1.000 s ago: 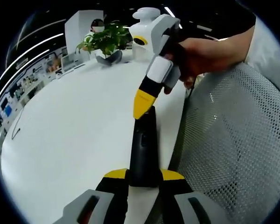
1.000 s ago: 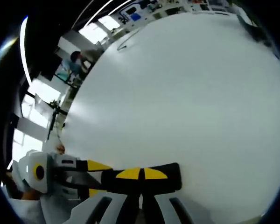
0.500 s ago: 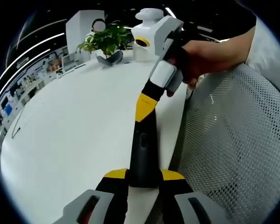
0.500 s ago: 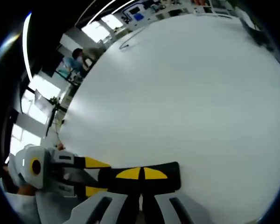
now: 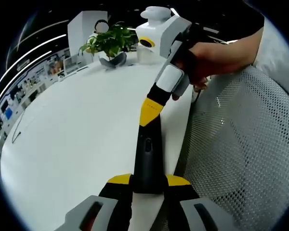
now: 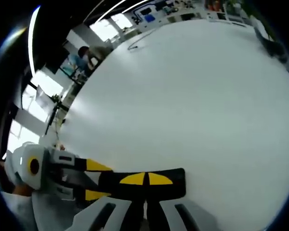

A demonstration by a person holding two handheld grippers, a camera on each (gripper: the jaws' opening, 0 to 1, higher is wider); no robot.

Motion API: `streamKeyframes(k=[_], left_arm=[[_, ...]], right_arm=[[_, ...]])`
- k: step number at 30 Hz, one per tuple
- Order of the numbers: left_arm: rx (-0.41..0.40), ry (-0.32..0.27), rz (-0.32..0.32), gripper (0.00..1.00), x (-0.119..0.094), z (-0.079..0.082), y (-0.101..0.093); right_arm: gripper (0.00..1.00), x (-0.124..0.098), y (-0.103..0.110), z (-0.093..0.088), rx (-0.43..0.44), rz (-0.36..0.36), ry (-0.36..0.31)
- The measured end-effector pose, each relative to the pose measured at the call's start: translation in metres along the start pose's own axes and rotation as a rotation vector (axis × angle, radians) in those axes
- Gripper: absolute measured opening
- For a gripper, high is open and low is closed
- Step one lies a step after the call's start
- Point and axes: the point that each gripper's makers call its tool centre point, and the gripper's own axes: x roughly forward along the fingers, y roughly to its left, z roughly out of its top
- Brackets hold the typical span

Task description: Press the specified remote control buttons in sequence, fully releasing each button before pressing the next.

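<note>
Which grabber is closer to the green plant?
The right one. In the left gripper view, the right gripper reaches out over the far end of the black remote, partway toward the plant. The left gripper clamps the remote's near end, farther back.

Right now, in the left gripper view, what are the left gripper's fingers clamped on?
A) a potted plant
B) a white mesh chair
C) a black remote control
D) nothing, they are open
C: the left gripper has its yellow-tipped fingers closed on either side of the near end of the black remote control.
</note>
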Motion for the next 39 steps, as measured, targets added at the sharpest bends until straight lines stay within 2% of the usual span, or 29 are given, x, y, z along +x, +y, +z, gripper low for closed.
streamKeyframes(k=[3, 6, 16, 21, 25, 39], left_arm=[[0.0, 0.0, 0.0, 0.24, 0.0, 0.0, 0.0], [0.0, 0.001, 0.0, 0.24, 0.0, 0.0, 0.0], [-0.001, -0.001, 0.001, 0.24, 0.0, 0.0, -0.001], [-0.001, -0.001, 0.002, 0.24, 0.0, 0.0, -0.001], [-0.001, -0.001, 0.002, 0.24, 0.0, 0.0, -0.001], [0.0, -0.002, 0.0, 0.24, 0.0, 0.0, -0.001]], right_arm=[[0.0, 0.0, 0.001, 0.001, -0.014, 0.003, 0.003], [0.0, -0.001, 0.0, 0.001, 0.025, 0.002, 0.007], [0.0, -0.008, -0.002, -0.005, 0.045, -0.029, 0.057], [0.0, -0.011, 0.007, -0.007, 0.099, 0.023, 0.075], [0.0, -0.01, 0.008, -0.012, 0.097, 0.017, 0.104], [0.0, -0.006, 0.007, -0.015, 0.062, 0.012, 0.113]])
